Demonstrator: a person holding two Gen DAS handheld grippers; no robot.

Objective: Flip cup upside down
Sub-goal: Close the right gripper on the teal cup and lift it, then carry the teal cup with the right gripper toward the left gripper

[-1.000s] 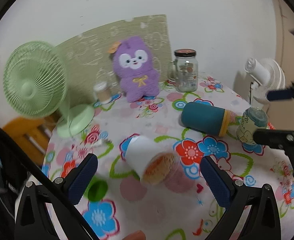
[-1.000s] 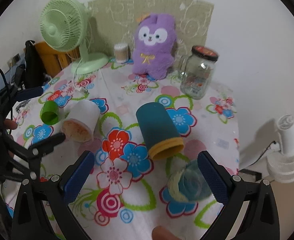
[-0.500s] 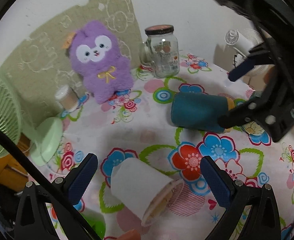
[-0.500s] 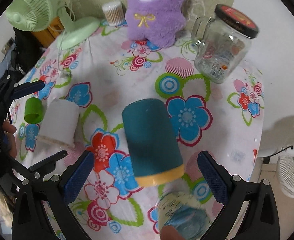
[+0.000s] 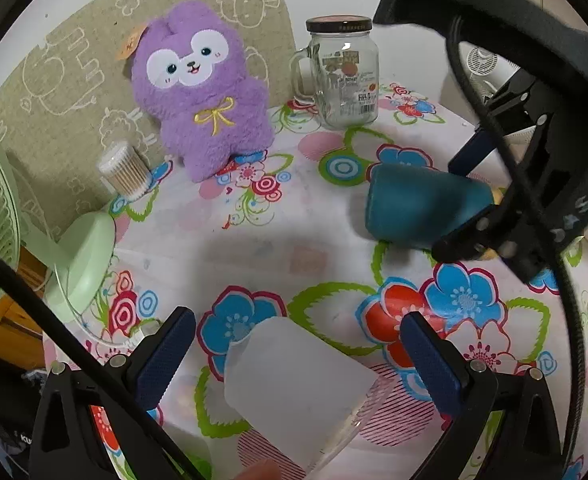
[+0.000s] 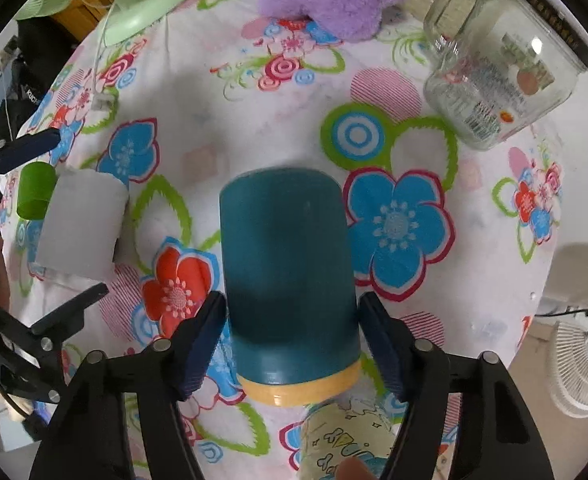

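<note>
A teal cup [image 6: 290, 280] with a yellow rim band lies on its side on the flowered tablecloth [image 6: 254, 120], rim toward the camera. My right gripper [image 6: 292, 344] straddles it near the rim, jaws open with a small gap on each side. It also shows in the left wrist view [image 5: 421, 208]. A frosted white cup [image 5: 294, 388] lies on its side between the open fingers of my left gripper [image 5: 297, 360], untouched. It also shows in the right wrist view [image 6: 78, 236].
A purple plush [image 5: 202, 96], a glass jar mug [image 5: 345, 76], a cotton swab tub [image 5: 124, 172] and a green fan [image 5: 82, 264] stand at the back. A small green cup [image 6: 34, 196] and a patterned bottle [image 6: 349, 444] lie near the front edge.
Both grippers have moved forward and down. The right one now straddles the teal cup and its jaws have narrowed. The left one has come over the white cup.
</note>
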